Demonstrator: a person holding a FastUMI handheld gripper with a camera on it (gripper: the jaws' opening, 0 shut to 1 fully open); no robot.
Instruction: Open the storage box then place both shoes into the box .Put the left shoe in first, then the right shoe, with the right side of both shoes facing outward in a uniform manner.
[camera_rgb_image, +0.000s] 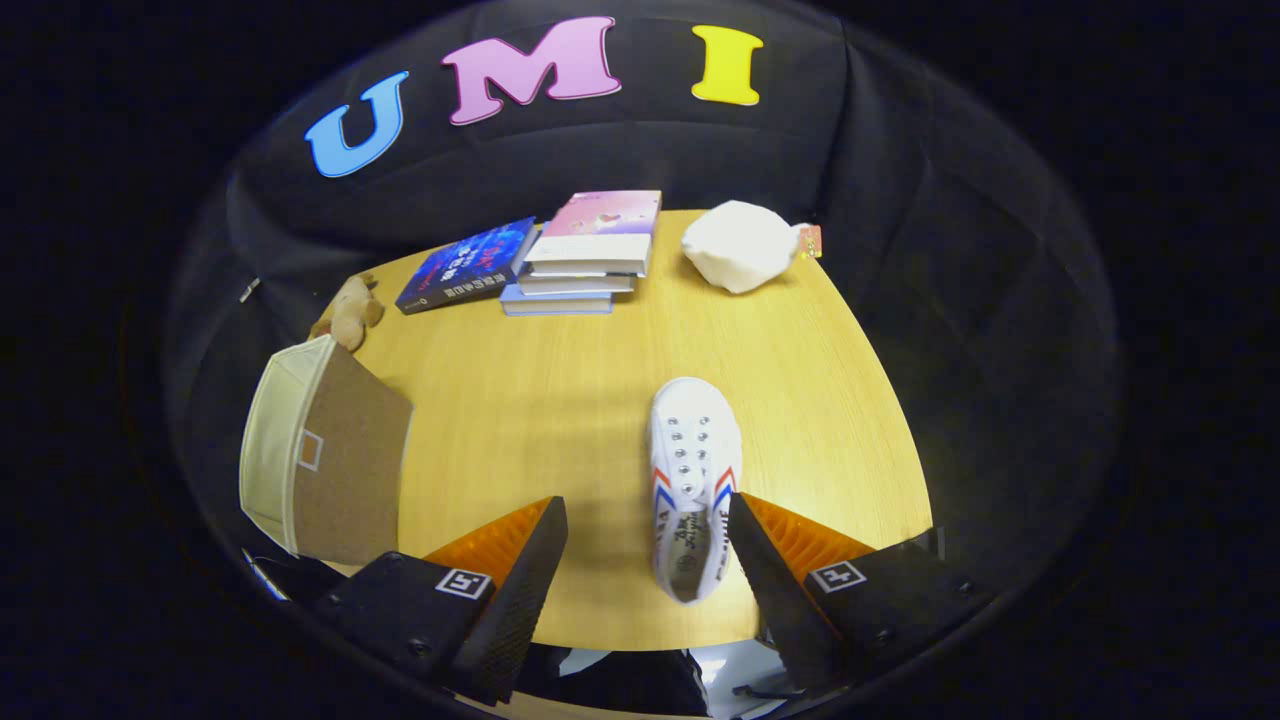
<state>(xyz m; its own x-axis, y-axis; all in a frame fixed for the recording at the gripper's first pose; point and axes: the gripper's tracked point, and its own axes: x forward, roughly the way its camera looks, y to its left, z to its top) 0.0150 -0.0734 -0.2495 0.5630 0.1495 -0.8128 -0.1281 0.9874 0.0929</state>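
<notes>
A white canvas shoe (692, 480) with red and blue side stripes lies on the round wooden table (560, 400), toe pointing away from me. Its heel end sits between my fingers, close beside the right one, and I cannot tell whether they touch. My gripper (645, 560) hovers above the table's near edge, wide open, with nothing pressed between the fingers. The storage box (320, 455), cream fabric with a brown lid or flap, stands at the table's left edge, to the left of my left finger (520, 580).
A stack of books (585, 255) and a dark blue book (465, 265) lie at the far side of the table. A white cloth bundle (740, 245) sits at the far right. A small plush toy (350, 310) rests behind the box.
</notes>
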